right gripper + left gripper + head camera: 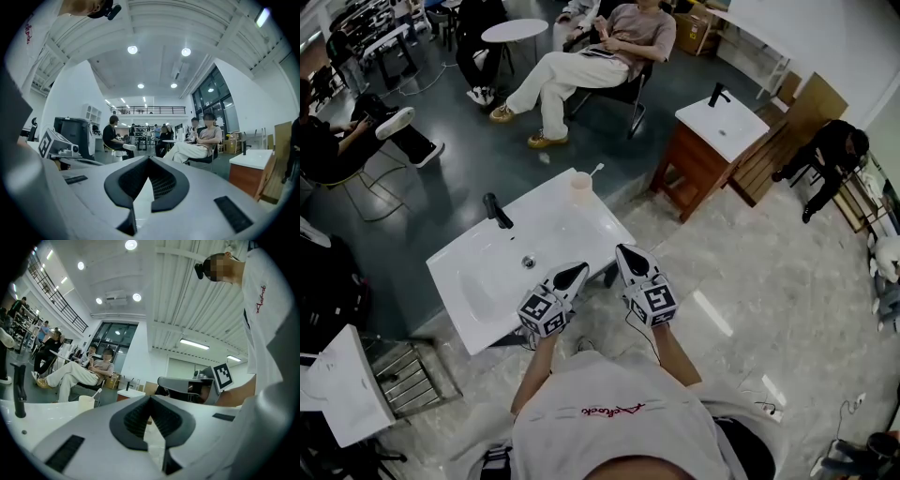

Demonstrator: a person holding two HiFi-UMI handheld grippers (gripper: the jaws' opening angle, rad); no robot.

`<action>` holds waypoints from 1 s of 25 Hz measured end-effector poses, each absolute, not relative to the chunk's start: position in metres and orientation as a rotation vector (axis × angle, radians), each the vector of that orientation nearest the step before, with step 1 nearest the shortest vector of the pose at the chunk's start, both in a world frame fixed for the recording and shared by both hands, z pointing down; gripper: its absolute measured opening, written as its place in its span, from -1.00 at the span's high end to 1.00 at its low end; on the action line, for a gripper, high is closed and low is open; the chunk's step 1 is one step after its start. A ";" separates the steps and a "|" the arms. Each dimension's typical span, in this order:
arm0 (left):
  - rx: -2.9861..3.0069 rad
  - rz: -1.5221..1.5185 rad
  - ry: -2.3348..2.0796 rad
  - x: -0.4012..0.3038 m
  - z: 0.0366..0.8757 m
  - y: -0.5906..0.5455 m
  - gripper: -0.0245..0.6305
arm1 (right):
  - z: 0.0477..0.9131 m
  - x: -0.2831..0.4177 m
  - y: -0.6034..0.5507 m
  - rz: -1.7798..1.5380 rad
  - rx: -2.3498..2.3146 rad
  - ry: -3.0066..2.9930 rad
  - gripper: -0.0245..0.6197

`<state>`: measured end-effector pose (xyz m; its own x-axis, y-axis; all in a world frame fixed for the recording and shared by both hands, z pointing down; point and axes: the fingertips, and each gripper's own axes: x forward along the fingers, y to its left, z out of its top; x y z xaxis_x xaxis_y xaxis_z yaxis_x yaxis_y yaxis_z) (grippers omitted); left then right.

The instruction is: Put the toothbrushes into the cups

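At the upper middle of the head view, a cup (pixel 580 187) is seen on the far corner of the white sink (pixel 478 281), with a toothbrush (pixel 595 171) stood in it. Below, at frame centre, the left gripper (pixel 577 273) and right gripper (pixel 624 251) are held side by side. The jaws of both are pressed together, and nothing is gripped.

left claw (pixel 577 272) and right claw (pixel 624 252), both closed, hover by the sink (pixel 478 281), where a toothbrush (pixel 595 171) stands in the cup (pixel 580 187).
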<state>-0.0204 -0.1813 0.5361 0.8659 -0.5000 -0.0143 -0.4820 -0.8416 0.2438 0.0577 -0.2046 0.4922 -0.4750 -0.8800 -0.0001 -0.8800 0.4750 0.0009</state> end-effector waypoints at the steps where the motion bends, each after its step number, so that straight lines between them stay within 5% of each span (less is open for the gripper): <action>1: 2.809 -0.112 -0.749 -0.018 0.534 -0.177 0.90 | 0.492 0.060 -0.200 0.002 1.607 -2.698 0.86; 25: 2.832 -0.082 -0.792 0.012 0.532 -0.009 0.90 | 0.509 0.096 -0.026 0.073 1.629 -2.703 0.86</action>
<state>0.0120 -0.0087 0.5321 0.8551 -0.5185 0.0002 -0.5074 -0.8368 0.2056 0.0961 -0.0265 0.5088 -0.4670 -0.8842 0.0109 -0.8835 0.4661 -0.0472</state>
